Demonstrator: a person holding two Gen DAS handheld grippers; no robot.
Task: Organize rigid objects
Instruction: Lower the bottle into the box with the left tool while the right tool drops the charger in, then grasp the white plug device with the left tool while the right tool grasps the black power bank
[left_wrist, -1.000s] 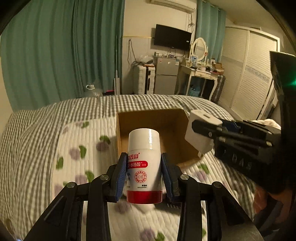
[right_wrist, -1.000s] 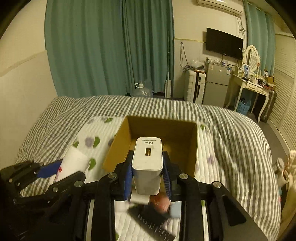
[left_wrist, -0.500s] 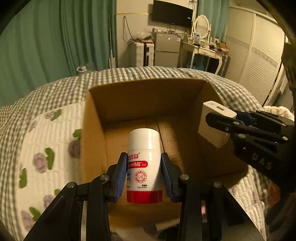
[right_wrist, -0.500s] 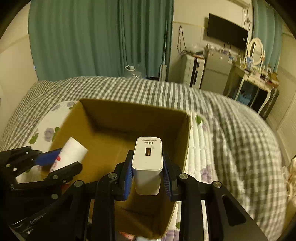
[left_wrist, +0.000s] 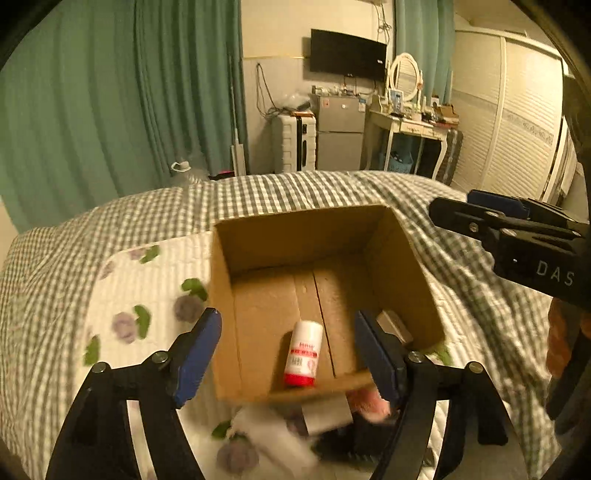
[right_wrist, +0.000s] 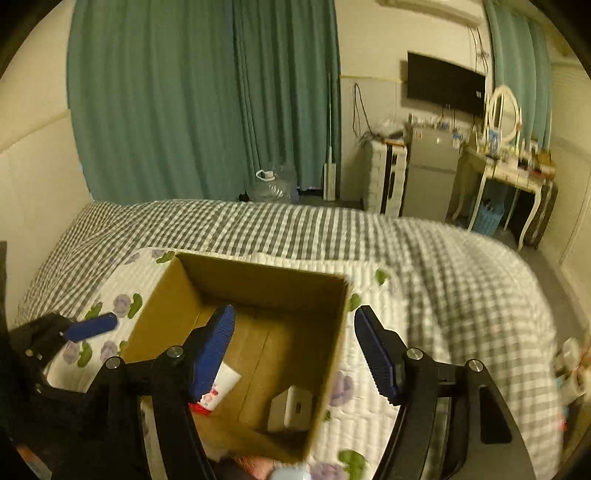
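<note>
An open cardboard box (left_wrist: 406, 258) (right_wrist: 184, 288) sits on the bed. On its floor lies a white bottle with a red cap and label (left_wrist: 303, 354) (right_wrist: 218, 387). A white charger block (left_wrist: 393, 325) (right_wrist: 295, 406) rests in the box's near right corner. My left gripper (left_wrist: 291, 354) hovers over the box's near edge, jaws opening, nothing pressed between the pads. My right gripper (right_wrist: 295, 354) hangs above the box's right wall, jaws opening and empty. It also shows at the right of the left wrist view as the right gripper (left_wrist: 517, 229).
A checked blanket (right_wrist: 443, 266) and a white floral quilt (left_wrist: 147, 288) cover the bed. Several blurred loose items (left_wrist: 314, 424) lie on the quilt just in front of the box. Green curtains, a small fridge and a dressing table stand beyond the bed.
Both grippers let go: the bottle and the charger dropped into the box and now lie on its floor. Both grippers pulled back, so the box looks smaller and lower.
</note>
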